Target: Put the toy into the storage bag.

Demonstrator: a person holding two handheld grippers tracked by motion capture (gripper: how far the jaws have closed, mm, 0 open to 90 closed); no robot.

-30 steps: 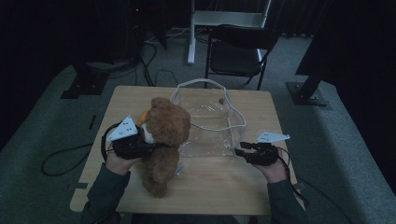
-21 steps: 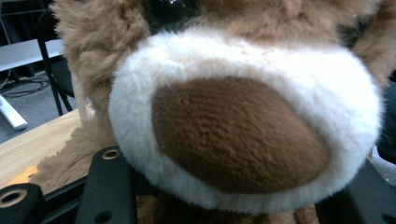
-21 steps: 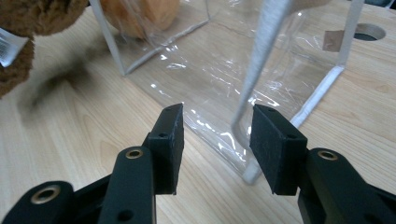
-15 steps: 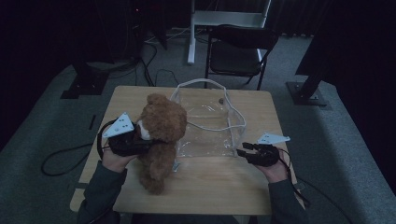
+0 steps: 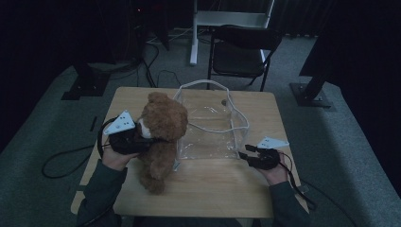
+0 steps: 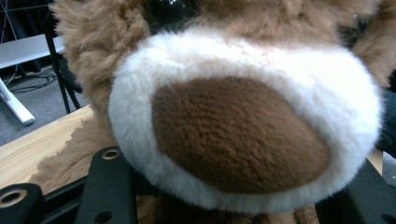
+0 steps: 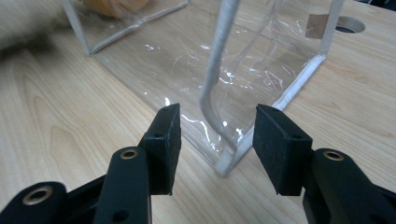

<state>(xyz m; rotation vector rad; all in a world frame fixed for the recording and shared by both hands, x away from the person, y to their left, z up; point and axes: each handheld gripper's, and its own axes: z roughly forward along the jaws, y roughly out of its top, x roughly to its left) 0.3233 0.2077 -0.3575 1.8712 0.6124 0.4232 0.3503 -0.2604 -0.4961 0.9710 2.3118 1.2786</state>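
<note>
A brown teddy bear (image 5: 161,130) with a white muzzle (image 6: 243,116) hangs upright over the left side of the wooden table (image 5: 213,189), legs dangling near the top. My left gripper (image 5: 135,140) is shut on it just under the muzzle, which looms close in the left gripper view between the jaws (image 6: 238,179). A clear plastic bag (image 5: 210,130) with white handles stands open beside the bear. My right gripper (image 5: 247,155) is open at the bag's near right corner. In the right gripper view (image 7: 217,140) a white handle strap (image 7: 212,88) and the bag's corner lie between the jaws.
A black folding chair (image 5: 241,47) and a white desk frame (image 5: 227,19) stand beyond the table's far edge. A cable (image 5: 61,161) trails on the grey floor at the left. Bare wood lies in front of the bag.
The bear has shifted slightly left and a little higher with my left gripper. My right gripper has hardly moved.
</note>
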